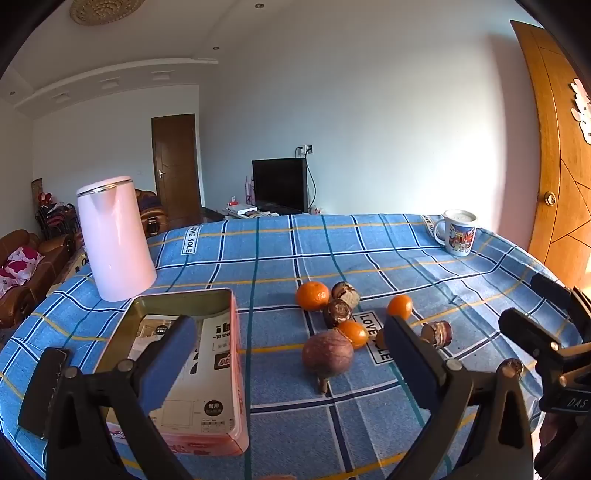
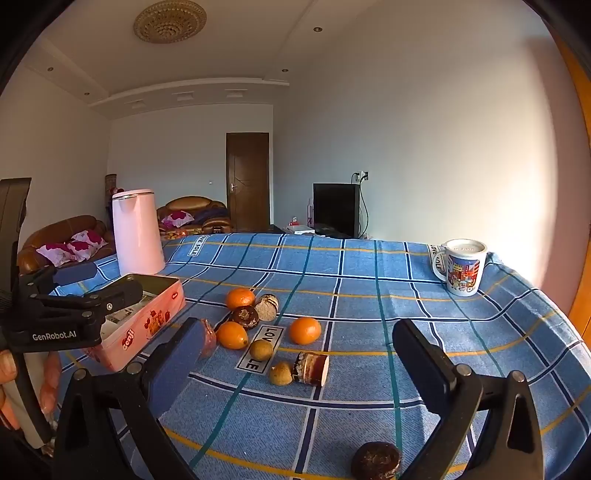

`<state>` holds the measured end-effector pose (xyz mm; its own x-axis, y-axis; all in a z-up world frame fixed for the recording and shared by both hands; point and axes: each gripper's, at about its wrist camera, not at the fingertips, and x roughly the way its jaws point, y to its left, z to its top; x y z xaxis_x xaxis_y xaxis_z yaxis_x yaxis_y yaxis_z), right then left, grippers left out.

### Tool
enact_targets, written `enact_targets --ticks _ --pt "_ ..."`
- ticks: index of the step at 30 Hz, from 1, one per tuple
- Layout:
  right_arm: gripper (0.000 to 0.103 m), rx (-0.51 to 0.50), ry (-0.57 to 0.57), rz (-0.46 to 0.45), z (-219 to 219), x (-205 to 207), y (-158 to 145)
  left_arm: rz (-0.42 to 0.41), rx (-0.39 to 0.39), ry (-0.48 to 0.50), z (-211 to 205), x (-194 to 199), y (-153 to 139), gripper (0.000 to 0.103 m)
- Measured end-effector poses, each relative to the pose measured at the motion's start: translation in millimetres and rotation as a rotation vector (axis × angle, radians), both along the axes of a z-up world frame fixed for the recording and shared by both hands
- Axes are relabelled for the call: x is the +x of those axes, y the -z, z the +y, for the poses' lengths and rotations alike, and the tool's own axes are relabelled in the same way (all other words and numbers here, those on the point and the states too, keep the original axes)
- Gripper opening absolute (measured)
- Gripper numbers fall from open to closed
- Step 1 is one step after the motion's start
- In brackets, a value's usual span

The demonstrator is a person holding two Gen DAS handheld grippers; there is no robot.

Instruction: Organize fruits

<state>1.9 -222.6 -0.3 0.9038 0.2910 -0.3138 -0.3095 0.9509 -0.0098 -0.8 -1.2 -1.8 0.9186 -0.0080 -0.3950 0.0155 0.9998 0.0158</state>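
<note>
While both grippers' fingers gape empty, fruits (image 2: 266, 332) dot the blue checked tablecloth (image 2: 369, 295) before a white wall (image 2: 406, 147).

White-walled room with brown door (image 2: 248, 181), leather sofas (image 2: 59, 240), dark television (image 2: 335, 208), ceiling medallion (image 2: 170, 21); warm light on orange door (image 1: 554, 155) at right.

We count three oranges (image 2: 240, 298) (image 2: 231, 335) (image 2: 304, 330), four brown chestnuts (image 2: 244, 316), two small yellow fruits (image 2: 261, 350), one purple fruit (image 1: 328, 354), one tin box (image 1: 207, 369), one pink kettle (image 1: 114, 240), one cup (image 2: 463, 267).
</note>
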Motion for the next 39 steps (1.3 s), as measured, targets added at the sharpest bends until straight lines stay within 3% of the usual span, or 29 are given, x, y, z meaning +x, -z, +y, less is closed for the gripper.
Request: enact_targets --ticks 2,12,39 --pt "0.102 0.042 0.005 -0.01 -2.1 0.4 0.5 0.002 0.004 0.006 -1.1 -1.3 0.4 0.103" --pt "0.102 0.031 0.012 0.003 -14.9 -6.7 -9.4 0.009 -0.002 -0.009 -15.2 1.1 2.0 0.103" --pt "0.102 0.062 0.017 0.019 -8.9 -6.8 1.5 0.016 -0.014 -0.009 -15.2 0.8 3.8 0.103"
